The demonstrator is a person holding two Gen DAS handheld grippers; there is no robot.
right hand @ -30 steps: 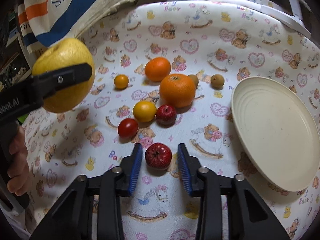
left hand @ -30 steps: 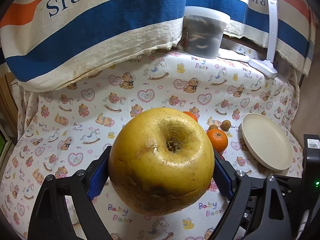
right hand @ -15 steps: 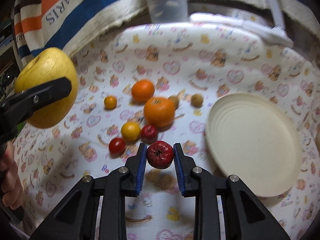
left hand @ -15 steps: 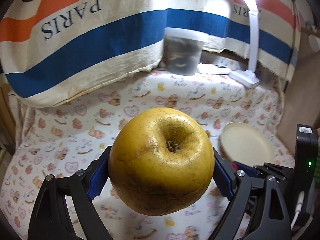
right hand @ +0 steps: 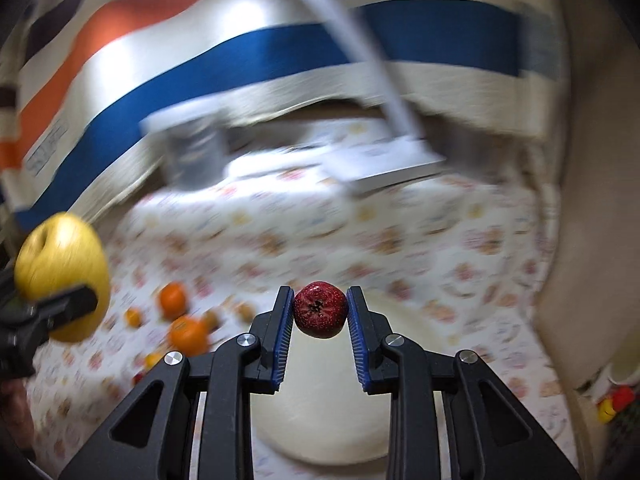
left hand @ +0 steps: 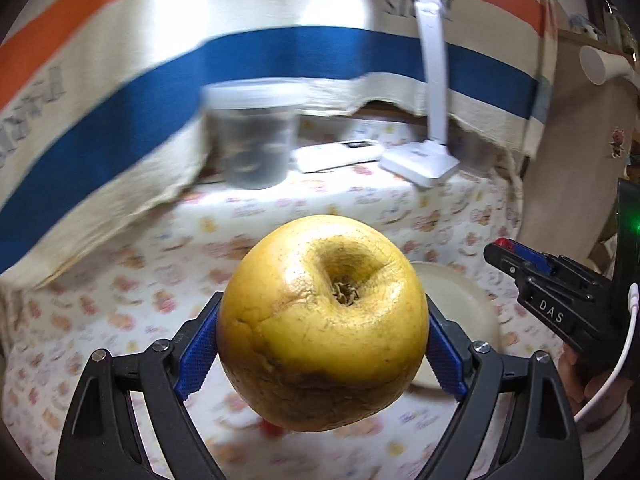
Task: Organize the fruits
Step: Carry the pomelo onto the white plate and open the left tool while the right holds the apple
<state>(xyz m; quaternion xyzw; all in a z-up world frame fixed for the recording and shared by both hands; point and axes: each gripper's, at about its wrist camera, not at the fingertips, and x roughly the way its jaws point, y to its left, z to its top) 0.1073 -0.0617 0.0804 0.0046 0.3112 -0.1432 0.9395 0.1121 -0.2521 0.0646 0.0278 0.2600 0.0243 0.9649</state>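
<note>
Between the right tongs [right hand: 320, 312], a small red fruit [right hand: 320, 310] sits clamped above the plate [right hand: 320, 420]; the left tongs [left hand: 322, 344] grip a big yellow fruit [left hand: 324, 320]. Lower each gently onto the plate below, releasing one before the other.

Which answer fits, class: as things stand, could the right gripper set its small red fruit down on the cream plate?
Probably yes. The right gripper is shut on the small red fruit and hangs over the cream plate. The plate's visible surface looks bare, and the oranges lie off to the side.
</note>
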